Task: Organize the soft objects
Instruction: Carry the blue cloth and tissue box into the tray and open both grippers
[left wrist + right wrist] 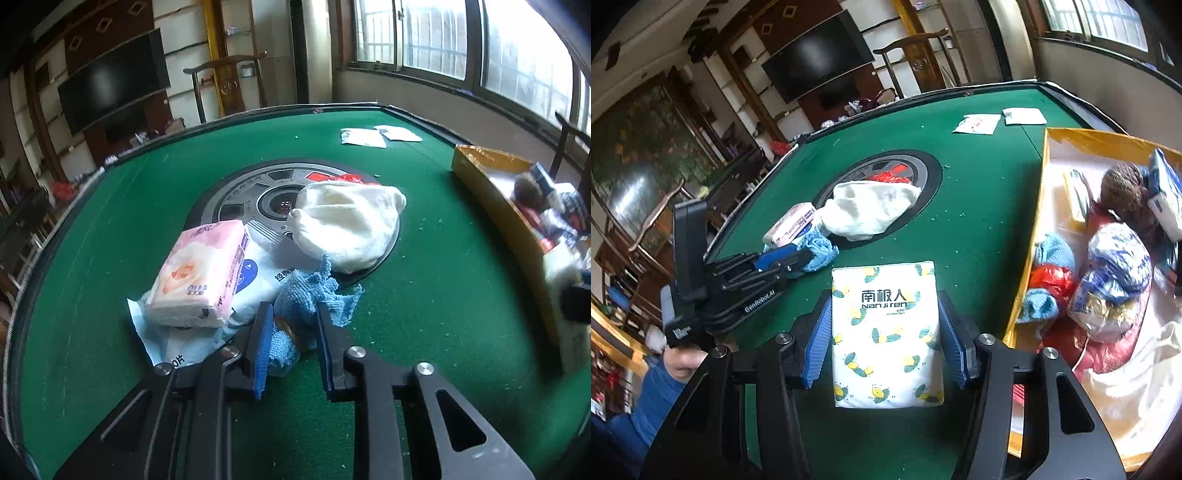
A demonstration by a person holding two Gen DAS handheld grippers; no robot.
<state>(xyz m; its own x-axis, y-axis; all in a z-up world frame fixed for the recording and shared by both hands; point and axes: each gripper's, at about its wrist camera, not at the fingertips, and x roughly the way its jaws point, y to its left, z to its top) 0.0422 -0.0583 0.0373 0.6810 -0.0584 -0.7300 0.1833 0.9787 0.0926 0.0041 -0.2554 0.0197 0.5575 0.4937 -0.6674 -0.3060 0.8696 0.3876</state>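
My left gripper (294, 308) is shut on a crumpled blue knitted cloth (314, 291) that rests on the green table (424, 314). Left of it a pink tissue pack (199, 273) lies on top of a white wipes pack (258, 280). Behind them a white cloth (347, 225) is heaped on the table's round centre plate. In the right wrist view my right gripper (884, 295) is shut on a white lemon-print tissue pack (886, 332), held above the table just left of the yellow box (1034, 221). The left gripper (798, 258) and blue cloth (820, 251) also show there.
The yellow box along the table's right side holds several soft things: blue knits, red fabric, bagged items, a brown ball of yarn (1123, 192). Two flat white packets (977, 123) lie at the far edge. A red item (351, 179) peeks out behind the white cloth. Wooden chairs stand around the table.
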